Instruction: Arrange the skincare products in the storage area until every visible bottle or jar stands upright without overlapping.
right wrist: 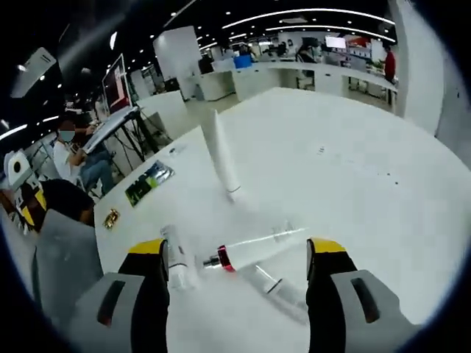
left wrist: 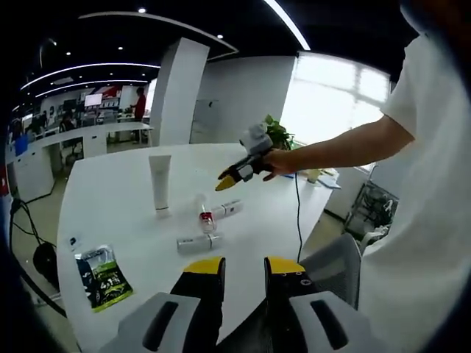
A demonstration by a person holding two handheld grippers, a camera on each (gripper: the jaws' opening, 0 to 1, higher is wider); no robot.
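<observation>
Right gripper [right wrist: 237, 287] wide open, straddling toppled red-collared bottle [right wrist: 254, 248], long axis crosswise between jaws; nearer than left gripper [left wrist: 245, 287].

Grey grippers with yellow-tipped black jaws

The left gripper [left wrist: 244, 273] and right gripper [right wrist: 239, 259] are showing grey housings behind their jaws; the person is wearing a white short sleeve [left wrist: 412, 103].
</observation>
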